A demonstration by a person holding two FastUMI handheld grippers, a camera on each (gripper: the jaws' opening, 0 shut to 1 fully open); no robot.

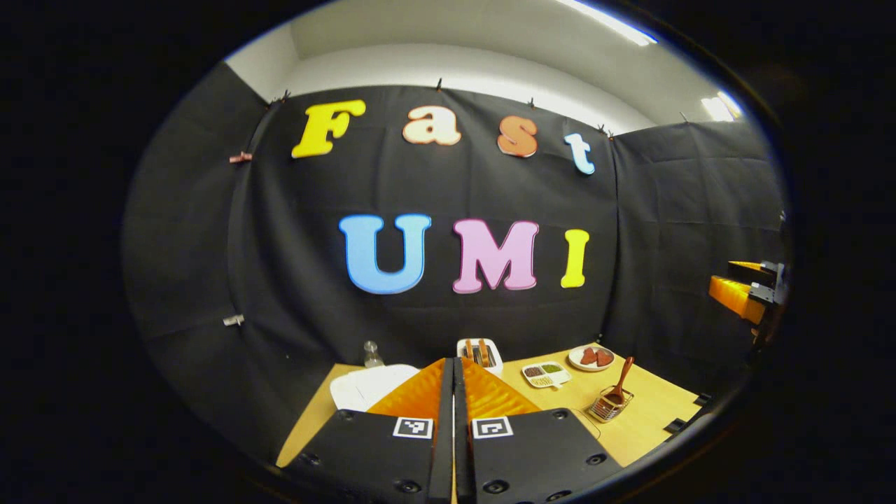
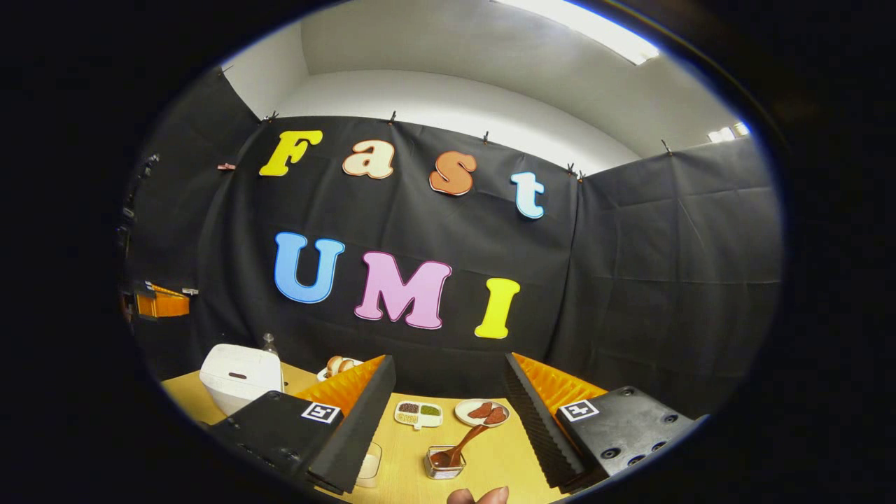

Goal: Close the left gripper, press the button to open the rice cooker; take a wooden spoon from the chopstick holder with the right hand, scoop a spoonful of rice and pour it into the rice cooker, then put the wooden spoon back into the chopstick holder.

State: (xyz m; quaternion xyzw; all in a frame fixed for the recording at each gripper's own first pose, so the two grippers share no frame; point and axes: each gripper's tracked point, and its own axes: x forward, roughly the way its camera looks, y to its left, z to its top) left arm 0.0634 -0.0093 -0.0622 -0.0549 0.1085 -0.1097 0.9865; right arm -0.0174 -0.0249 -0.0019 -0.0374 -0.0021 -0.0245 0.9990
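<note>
Nearest the lens in the left gripper view, the left gripper has its two fingers pressed flat together with nothing between them, so the closing part of the job looks done. Just beyond its tips sits the white, rounded plastic rice cooker, lid down, at the left end of the pale wooden tabletop. The step in hand, by my reading, is the button press. To do it well, bring the shut tips down as one blunt point, squarely onto the latch on the cooker's lid, push straight rather than at a slant so the body doesn't skid, then lift clear to give the lid room to swing.

In the right gripper view, the right gripper hangs above the tabletop with its fingers spread wide and empty. Between them, near the front edge, stands the small wire-and-clear chopstick holder with the reddish-brown wooden spoon leaning in it, bowl down, handle slanting up towards the back right. That handle is the obvious place to pinch later. A fingertip peeks in at the very front edge.

Farther back sit a white divided dish of grains and a white plate with reddish slices, then a white toaster near the back edge.
</note>
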